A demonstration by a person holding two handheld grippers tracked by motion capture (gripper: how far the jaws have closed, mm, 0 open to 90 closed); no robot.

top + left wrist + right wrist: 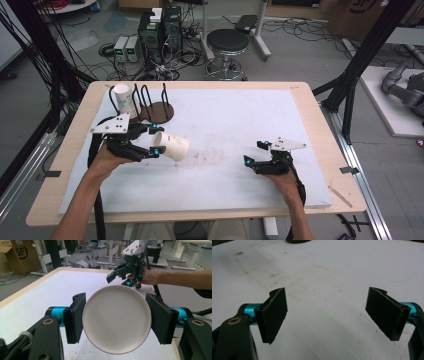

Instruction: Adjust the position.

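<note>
A white paper cup (171, 145) lies on its side just above the white mat, my left gripper (156, 139) shut on it near its base. In the left gripper view the cup's round bottom (116, 318) faces the camera, with a black pad pressed on either side. A second white cup (124, 97) sits upturned on a prong of the wire cup rack (150, 100), which has a round dark wooden base. My right gripper (255, 152) rests low over the mat at the right, open, with nothing between its fingers (274, 315). It also appears across the table in the left gripper view (119, 281).
The white mat (225, 125) covers most of the wooden table (320, 130). Beyond the far edge are a black stool (227, 42), computer cases and tangled cables on the floor. Black frame posts stand at both sides.
</note>
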